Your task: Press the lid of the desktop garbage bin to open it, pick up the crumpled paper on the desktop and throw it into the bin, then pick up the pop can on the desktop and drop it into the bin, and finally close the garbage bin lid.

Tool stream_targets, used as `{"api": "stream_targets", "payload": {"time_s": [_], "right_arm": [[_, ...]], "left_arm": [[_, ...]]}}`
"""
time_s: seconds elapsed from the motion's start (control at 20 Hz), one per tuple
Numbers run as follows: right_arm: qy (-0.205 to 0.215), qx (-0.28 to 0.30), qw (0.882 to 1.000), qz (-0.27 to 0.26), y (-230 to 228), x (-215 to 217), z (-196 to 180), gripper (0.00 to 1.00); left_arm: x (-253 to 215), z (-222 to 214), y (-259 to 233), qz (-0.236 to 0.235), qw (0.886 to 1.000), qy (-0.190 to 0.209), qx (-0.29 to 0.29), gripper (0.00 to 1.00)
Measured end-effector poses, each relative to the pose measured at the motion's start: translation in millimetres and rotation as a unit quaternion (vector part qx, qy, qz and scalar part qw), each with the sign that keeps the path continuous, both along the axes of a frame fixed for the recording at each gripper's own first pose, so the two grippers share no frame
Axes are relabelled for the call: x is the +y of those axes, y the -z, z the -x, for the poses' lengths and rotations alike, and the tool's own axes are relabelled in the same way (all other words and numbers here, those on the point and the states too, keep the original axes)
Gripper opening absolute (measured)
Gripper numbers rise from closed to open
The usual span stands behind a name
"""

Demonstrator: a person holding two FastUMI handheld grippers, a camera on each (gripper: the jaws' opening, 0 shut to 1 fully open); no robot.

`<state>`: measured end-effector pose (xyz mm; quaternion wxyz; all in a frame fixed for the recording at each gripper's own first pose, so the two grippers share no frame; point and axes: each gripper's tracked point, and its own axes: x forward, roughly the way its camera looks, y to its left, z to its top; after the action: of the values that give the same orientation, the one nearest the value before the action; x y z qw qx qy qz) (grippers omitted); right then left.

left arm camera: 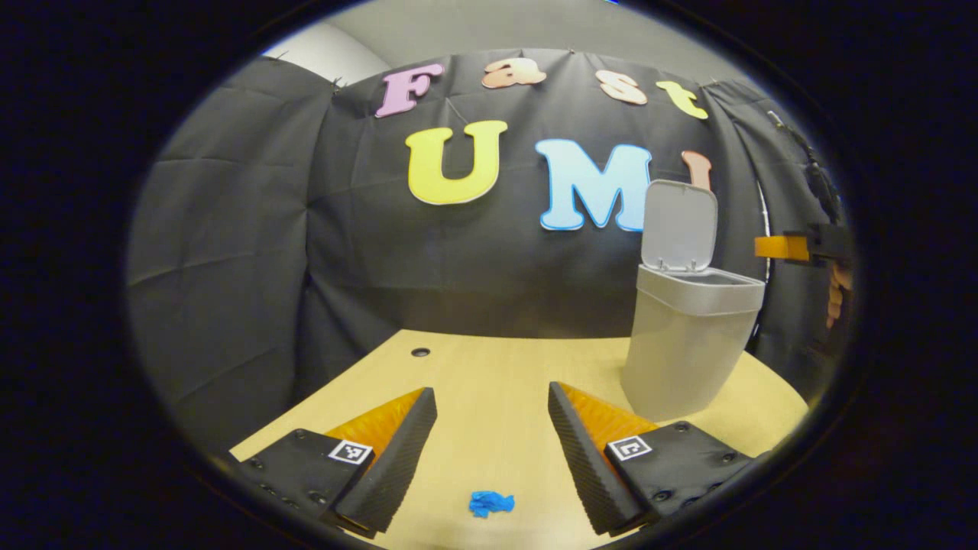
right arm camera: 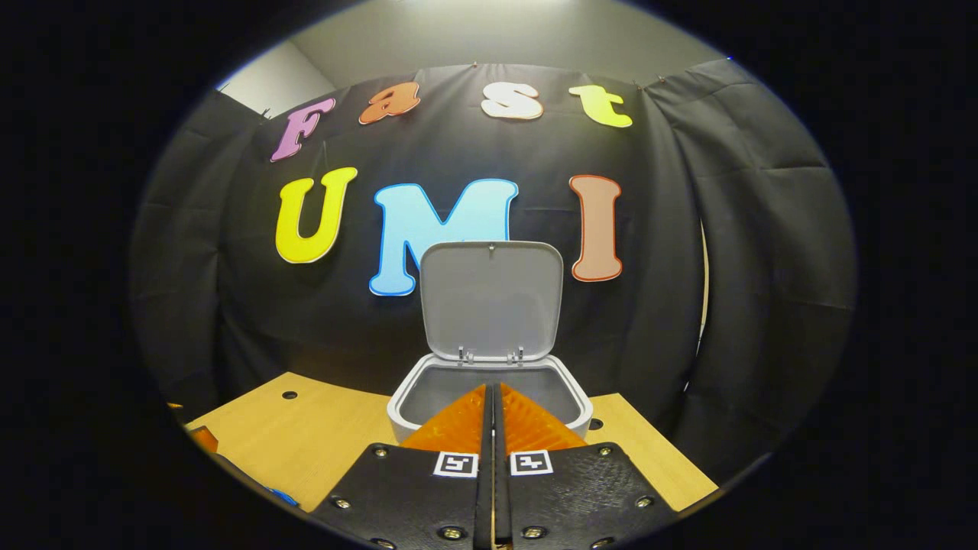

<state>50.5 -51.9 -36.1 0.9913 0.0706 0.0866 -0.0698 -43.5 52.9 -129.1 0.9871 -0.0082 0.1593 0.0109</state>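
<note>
Fingers of left gripper [left arm camera: 489, 405] are gaping wide, empty, w/ blue crumpled paper [left arm camera: 490, 503] lying on tabletop [left arm camera: 497, 367] between them. Right gripper [right arm camera: 492, 393] fingers are pressing together, empty, hovering over open bin [right arm camera: 489, 397], lid [right arm camera: 491, 299] standing up.

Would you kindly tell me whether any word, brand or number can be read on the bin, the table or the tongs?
No readable text.
Bin and its raised lid: plain, no brand or number.
Table: bare wood, no writing.
Left tongs and right tongs: each finger carries a square black-and-white marker, a pattern only, no words.
</note>
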Motion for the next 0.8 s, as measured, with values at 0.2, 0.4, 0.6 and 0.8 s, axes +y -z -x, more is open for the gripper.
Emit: {"api": "stream_targets", "payload": {"time_s": [0.2, 0.4, 0.6, 0.8], "right_arm": [[0.004, -0.004, 1.0, 0.003, -1.2, 5.8, 14.9, 0.01], [0.008, -0.009, 1.0, 0.012, -0.6, 12.6, 29.0, 0.01], [0.011, -0.002, 1.0, 0.015, 2.4, 22.8, 44.9, 0.01], [0.01, 0.002, 1.0, 0.029, 4.8, 31.6, 60.8, 0.14]], "left_arm": [[-2.4, -2.4, 20.4, 0.008, 1.0, 0.009, 0.019, 0.97], [-0.6, 0.1, 43.6, 0.013, 0.999, 0.018, 0.043, 0.97], [1.0, 8.5, 69.4, 0.0, 0.997, 0.033, 0.074, 0.96], [-3.0, 16.5, 97.7, -0.008, 0.993, 0.051, 0.104, 0.96]]}}
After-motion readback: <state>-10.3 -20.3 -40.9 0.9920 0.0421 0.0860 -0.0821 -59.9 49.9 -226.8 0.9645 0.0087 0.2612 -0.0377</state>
